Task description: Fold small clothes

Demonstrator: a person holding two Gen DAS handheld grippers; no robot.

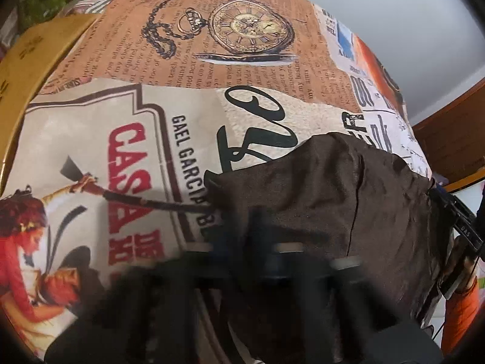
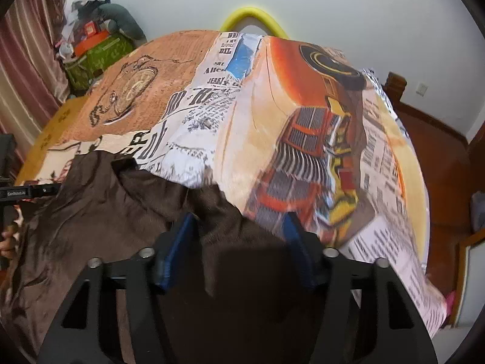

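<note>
Left wrist view shows the left gripper (image 1: 260, 242) blurred at lower centre, jaws shut on the near hem of the brown garment (image 1: 348, 197). It lies on the printed tablecloth (image 1: 91, 139). Rightward, the right gripper (image 2: 239, 236) stands part-open astride another hem fold (seemingly to lift both corners for folding).

Beyond my fingers: a printed cloth and room clutter

Ahead of my fingers the collage tablecloth (image 2: 272, 115) covers the counter: a pocket-watch print (image 1: 251, 27) far ahead, a red-lettered poster panel (image 1: 133, 182) off to the left, an orange truck picture (image 2: 309, 133) ahead on the right. Past the far edge stand a yellow chair back (image 2: 253, 15), a green bag (image 2: 97, 57), a striped curtain (image 2: 27, 48) and a white wall (image 2: 333, 6).
</note>
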